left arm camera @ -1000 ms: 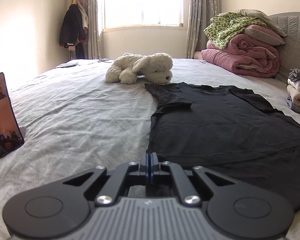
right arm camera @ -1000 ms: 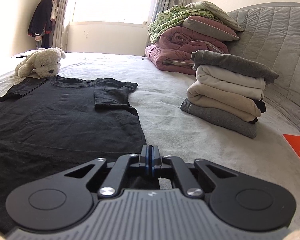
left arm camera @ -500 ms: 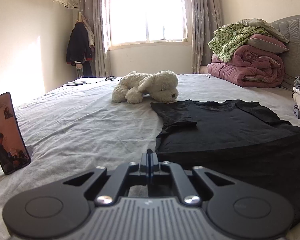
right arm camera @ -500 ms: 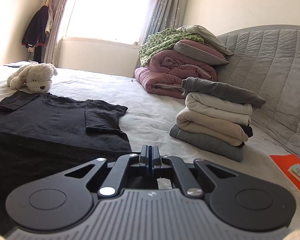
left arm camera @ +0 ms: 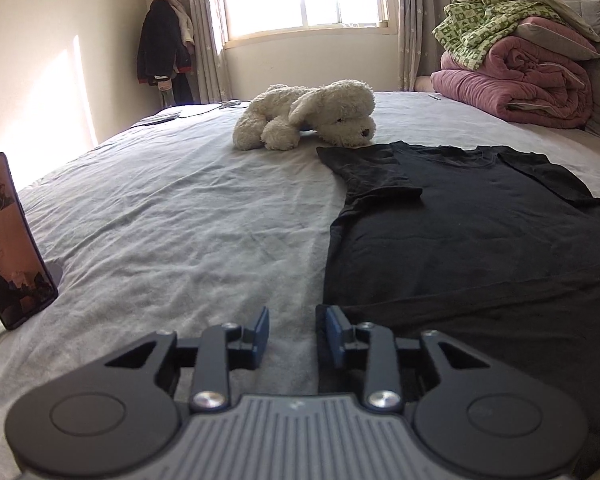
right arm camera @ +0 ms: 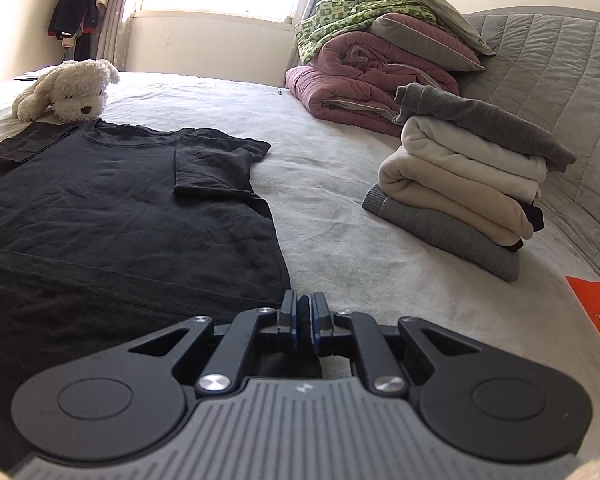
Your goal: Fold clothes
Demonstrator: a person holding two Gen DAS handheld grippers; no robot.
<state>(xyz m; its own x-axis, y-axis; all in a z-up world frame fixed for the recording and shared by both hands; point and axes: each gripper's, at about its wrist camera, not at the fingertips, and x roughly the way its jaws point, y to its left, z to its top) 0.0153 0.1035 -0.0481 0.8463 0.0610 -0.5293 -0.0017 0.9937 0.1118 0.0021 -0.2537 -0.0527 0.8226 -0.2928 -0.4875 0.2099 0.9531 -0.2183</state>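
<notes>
Releasing the hem after a bottom-up fold: that reads as the step in hand.

Item 1, black T-shirt (left arm camera: 472, 240): lies flat on the grey bedsheet (left arm camera: 172, 216), neck toward the window, both sleeves turned in over the chest. Its lower part is doubled up over the body; the hem edge crosses the cloth as a straight line in the right wrist view (right arm camera: 112, 264).

Item 2, left gripper (left arm camera: 293, 334): the jaws have just been opening and now stand clearly apart. Bare sheet shows between the blue pads; the shirt's left edge lies just beside the right-hand pad, not clamped.

Item 3, right gripper (right arm camera: 304, 322): the jaws have just been opening, yet show only a narrow slit. Something dark sits in that slit; whether it is cloth or shadow cannot be told. The shirt's right corner lies directly beneath.

Item 4, surroundings: stack of folded clothes (right arm camera: 464, 184) to the right, well apart from the shirt; plush dog (left arm camera: 312, 120) touching or nearly touching the collar; phone on a stand (left arm camera: 12, 240) at far left; rolled quilts (left arm camera: 516, 84) by the headboard.

Next move, as judged: free both grippers from the fabric, then take the fold line at both sides for a second fold toward the collar. This calls for level, matched lifts so the layers stay aligned, with care not to drag the tucked sleeves loose.
</notes>
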